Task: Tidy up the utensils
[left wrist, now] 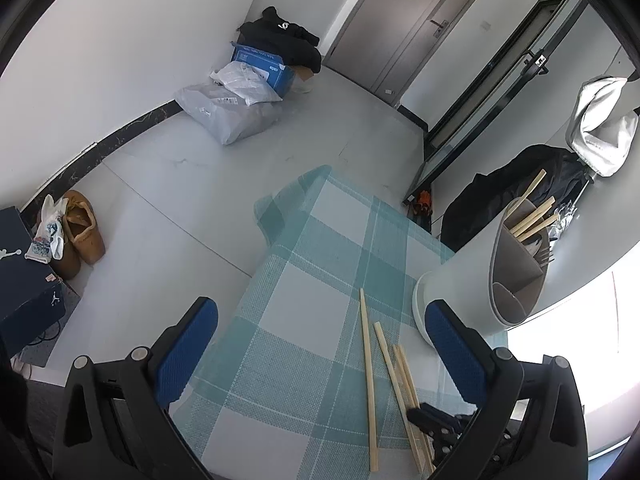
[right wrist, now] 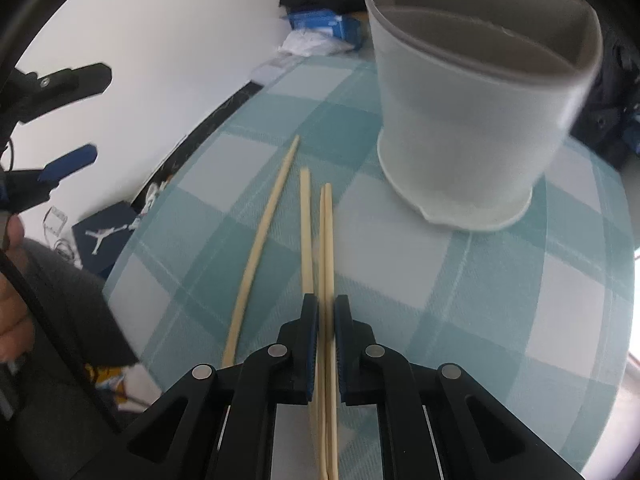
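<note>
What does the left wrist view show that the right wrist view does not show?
Only the left wrist view: the open left gripper from behind, brown shoes, a grey door, and chopsticks standing in the holder's far compartment.
Only the right wrist view: the right gripper shut on a pair of chopsticks.
Both: the white utensil holder, loose chopsticks, the checked tablecloth.

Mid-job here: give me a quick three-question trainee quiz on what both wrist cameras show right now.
1. True or false: the right gripper is closed on a pair of chopsticks.
2. How many chopsticks lie on the checked cloth, counting the gripped pair?
3. The left gripper is: A) open and holding nothing, B) shut on a fork, C) holding the holder.

Key: 1 true; 2 four; 3 A.
</note>
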The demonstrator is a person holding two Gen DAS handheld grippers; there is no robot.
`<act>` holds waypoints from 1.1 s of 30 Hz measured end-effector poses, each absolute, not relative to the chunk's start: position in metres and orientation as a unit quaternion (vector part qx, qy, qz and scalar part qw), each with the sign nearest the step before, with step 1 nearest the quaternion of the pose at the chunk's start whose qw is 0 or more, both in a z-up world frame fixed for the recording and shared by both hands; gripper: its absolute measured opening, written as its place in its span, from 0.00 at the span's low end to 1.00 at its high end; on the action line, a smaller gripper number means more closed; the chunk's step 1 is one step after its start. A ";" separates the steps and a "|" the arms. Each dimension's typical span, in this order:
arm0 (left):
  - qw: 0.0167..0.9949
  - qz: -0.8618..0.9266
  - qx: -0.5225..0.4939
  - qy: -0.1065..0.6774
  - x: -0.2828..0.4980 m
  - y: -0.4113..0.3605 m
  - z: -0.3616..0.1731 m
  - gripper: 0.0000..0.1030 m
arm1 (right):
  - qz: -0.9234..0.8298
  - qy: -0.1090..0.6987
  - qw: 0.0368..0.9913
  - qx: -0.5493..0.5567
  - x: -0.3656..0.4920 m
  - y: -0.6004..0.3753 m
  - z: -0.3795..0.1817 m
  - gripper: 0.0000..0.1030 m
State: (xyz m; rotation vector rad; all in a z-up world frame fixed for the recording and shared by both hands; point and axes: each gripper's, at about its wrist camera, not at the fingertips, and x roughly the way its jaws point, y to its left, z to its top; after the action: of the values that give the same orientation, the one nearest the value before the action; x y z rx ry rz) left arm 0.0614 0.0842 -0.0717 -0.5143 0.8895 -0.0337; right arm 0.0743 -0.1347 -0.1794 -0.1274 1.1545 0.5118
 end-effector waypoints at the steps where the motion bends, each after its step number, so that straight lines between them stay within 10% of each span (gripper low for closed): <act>1: 0.870 -0.017 -0.246 0.426 0.062 0.083 -0.072 0.99 | 0.242 0.542 0.803 -0.061 0.073 -0.137 -0.179 0.07; 9: 0.869 -0.015 -0.236 0.435 0.062 0.077 -0.073 0.99 | 0.255 0.542 0.796 -0.081 0.070 -0.139 -0.173 0.26; 33: 0.862 -0.007 -0.243 0.445 0.068 0.079 -0.076 0.99 | 0.222 0.524 0.810 -0.142 0.093 -0.120 -0.181 0.20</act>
State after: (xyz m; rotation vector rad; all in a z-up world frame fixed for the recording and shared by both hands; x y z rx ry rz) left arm 0.0677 0.0790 -0.0758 -0.5097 0.9336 -0.0145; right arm 0.0934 -0.1205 -0.1807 -0.3032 1.1206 0.4744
